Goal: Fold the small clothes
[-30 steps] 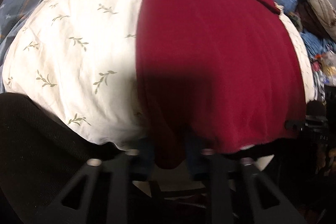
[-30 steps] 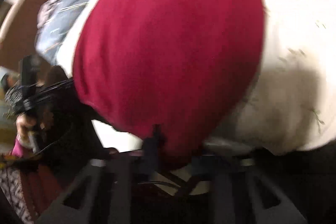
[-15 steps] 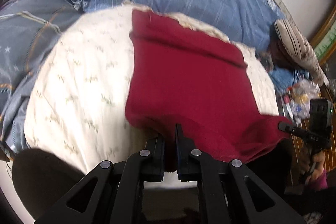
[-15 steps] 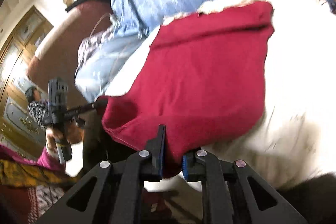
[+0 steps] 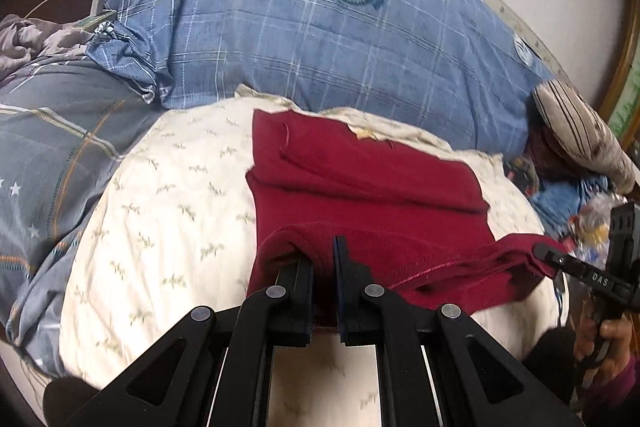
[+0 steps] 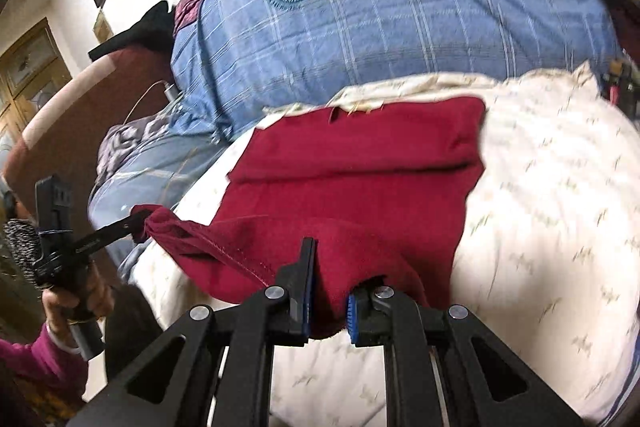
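Cloth is the matter here: a dark red knit garment lies on a cream pillow with a small leaf print, which rests on the bed in front of a blue plaid pillow with a round crest. A second ago both cameras were pressed close over the fabric; now they have risen and pulled back, and the near hem has come up with them. The left claw is closed on the left corner of that hem, with red cloth bunched between and over its fingers. The right claw is likewise clamped on the right corner, a thick wad of fabric held between its blue pads. Between the two, the lifted hem sags a little, while the far part of the garment, already showing one crosswise crease, stays flat on the pillow. Judging from this, the grasp has succeeded and a fold is under way: the raised edge likely needs carrying forward over the far portion.
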The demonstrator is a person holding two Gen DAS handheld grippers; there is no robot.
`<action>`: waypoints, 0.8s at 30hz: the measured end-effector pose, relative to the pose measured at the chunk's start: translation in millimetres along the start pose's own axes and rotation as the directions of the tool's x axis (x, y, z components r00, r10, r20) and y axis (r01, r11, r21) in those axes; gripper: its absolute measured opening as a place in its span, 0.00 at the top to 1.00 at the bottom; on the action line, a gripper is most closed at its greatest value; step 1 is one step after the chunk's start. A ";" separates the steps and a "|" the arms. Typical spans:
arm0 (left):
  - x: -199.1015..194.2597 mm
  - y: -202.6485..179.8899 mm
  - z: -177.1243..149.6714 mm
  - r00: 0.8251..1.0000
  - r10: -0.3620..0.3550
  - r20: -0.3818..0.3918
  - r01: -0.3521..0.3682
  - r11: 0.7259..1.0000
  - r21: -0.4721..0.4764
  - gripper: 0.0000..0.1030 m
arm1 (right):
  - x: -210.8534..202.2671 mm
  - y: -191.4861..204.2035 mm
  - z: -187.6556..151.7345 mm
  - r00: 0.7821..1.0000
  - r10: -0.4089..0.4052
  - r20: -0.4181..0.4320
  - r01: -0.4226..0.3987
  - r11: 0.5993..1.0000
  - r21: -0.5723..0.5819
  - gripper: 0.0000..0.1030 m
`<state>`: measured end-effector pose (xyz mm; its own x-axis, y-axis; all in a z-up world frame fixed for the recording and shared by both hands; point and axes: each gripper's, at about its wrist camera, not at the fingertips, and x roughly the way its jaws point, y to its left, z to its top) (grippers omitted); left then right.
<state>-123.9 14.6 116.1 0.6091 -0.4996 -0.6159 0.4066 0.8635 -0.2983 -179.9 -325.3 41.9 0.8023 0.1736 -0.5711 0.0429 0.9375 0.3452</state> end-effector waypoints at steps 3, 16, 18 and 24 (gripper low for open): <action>14.0 -0.2 8.0 1.000 0.010 0.011 -0.010 1.000 0.003 0.93 | 5.1 -3.5 9.9 1.000 -0.016 0.016 0.016 1.000 -0.010 0.89; 79.5 -10.0 71.6 0.998 0.045 0.044 -0.046 0.999 0.023 0.93 | 44.3 -11.4 63.7 0.993 -0.097 0.063 0.099 0.994 -0.040 0.89; 90.5 -11.4 81.9 0.997 0.052 0.048 -0.053 0.998 0.026 0.93 | 53.1 -15.2 73.2 0.992 -0.108 0.067 0.110 0.993 -0.040 0.89; 126.0 -17.6 101.4 0.994 0.092 0.054 -0.094 0.995 0.037 0.93 | 73.9 -28.8 97.2 0.991 -0.113 0.066 0.115 0.993 -0.029 0.89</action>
<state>14.7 -70.5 117.7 0.6799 -0.4206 -0.6006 0.3721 0.9037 -0.2117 -64.0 -368.8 62.1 0.8296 0.0464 -0.5564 0.1175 0.9597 0.2553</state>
